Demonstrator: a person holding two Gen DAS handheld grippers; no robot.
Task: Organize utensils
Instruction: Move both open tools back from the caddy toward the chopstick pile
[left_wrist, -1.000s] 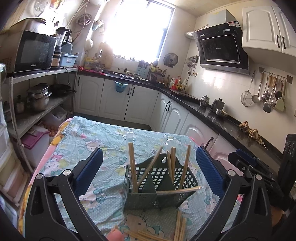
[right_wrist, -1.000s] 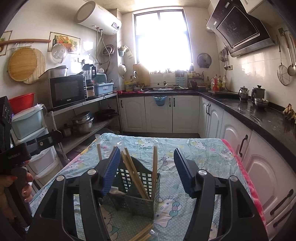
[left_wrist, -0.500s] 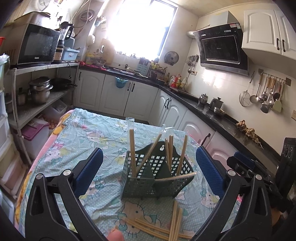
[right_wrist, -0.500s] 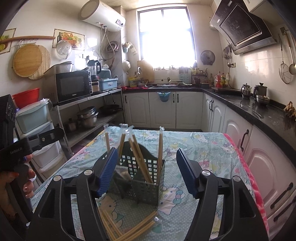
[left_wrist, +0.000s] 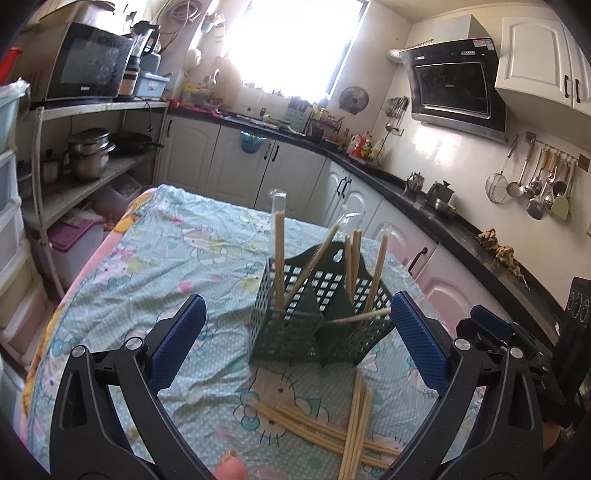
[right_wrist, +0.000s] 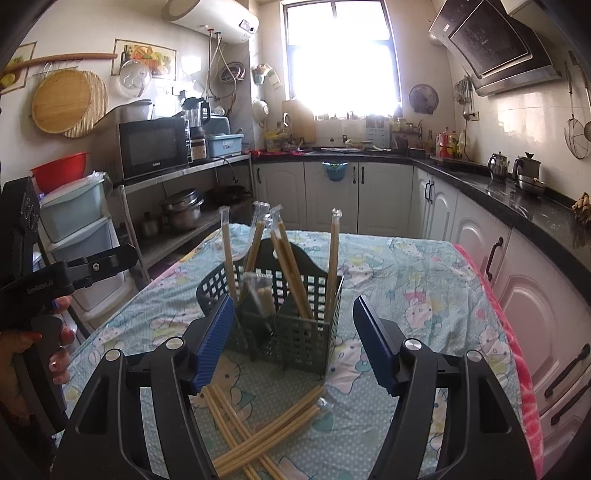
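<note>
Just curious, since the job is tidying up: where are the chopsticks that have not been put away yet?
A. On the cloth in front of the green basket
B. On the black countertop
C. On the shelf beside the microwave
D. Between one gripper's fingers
A: the loose chopsticks lie crossed on the tablecloth before the green basket; both grippers are empty.

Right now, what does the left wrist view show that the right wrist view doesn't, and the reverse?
Only the left wrist view shows the utensil rail with hanging ladles and the white upper cabinet. Only the right wrist view shows the water heater, the round boards on the wall and the red bowl. Both show the green caddy holding upright wrapped chopsticks, loose chopsticks on the cloth, the microwave and both grippers open and empty.
</note>
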